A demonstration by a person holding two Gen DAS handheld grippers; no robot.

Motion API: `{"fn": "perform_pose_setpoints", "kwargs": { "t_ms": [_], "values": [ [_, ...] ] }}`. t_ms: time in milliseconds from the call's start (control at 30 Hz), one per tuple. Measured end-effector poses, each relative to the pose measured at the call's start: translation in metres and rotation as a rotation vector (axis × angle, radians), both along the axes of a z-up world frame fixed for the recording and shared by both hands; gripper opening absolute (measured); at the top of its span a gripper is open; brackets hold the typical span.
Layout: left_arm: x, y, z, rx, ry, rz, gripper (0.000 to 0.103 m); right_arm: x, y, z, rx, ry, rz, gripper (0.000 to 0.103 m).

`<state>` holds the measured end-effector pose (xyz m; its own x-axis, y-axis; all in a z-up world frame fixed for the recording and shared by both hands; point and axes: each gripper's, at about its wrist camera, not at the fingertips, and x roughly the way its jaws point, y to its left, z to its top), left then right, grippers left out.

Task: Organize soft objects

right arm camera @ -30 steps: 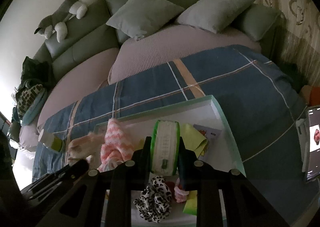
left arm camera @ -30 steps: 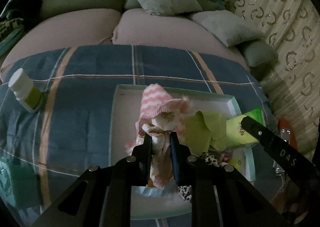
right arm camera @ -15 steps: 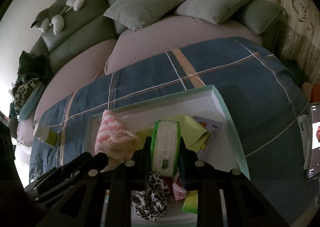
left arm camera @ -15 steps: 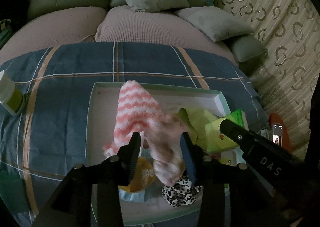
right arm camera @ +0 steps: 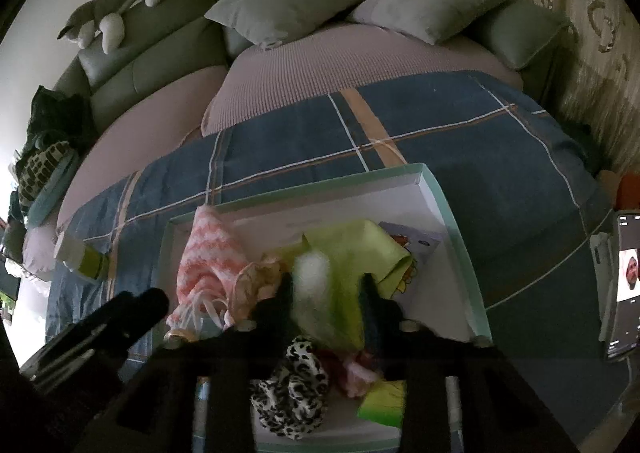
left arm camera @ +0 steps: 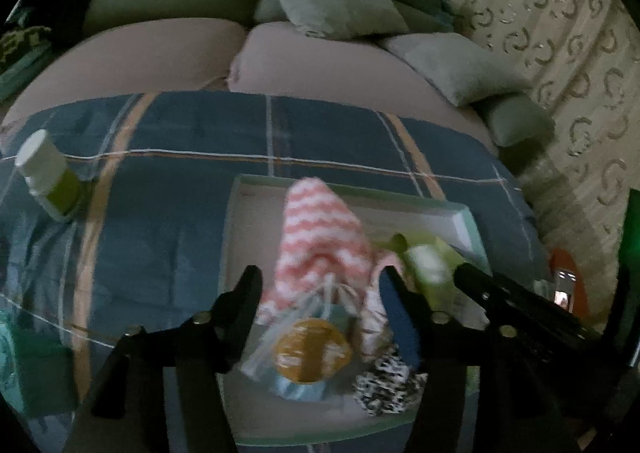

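Fuzzy pink-and-white zigzag sock [left arm camera: 320, 237] lies in shallow rectangular box [left arm camera: 460, 215] on plaid bedspread; left tongs [left arm camera: 318, 285] opening, nothing gripped. Right tongs [right arm camera: 326, 285] opening around blurred white-green packet [right arm camera: 312, 273].

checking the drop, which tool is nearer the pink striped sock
Left. The left tool, jaws opening, has the pink striped sock right between its fingers in the tray. The right tool, also opening, sits further right, around the white and green pack.
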<state>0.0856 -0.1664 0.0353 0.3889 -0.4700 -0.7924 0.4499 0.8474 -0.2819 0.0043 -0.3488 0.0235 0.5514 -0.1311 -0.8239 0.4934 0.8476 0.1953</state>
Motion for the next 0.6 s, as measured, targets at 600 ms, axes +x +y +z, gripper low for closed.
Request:
{"fn": "perform_pose_setpoints", "kwargs": {
  "t_ms": [600],
  "values": [
    [-0.003,0.083,0.002,0.071,-0.065,0.249,0.098,-0.03,0.039,0.01,-0.081,0.046,0.078,0.067]
  ]
}}
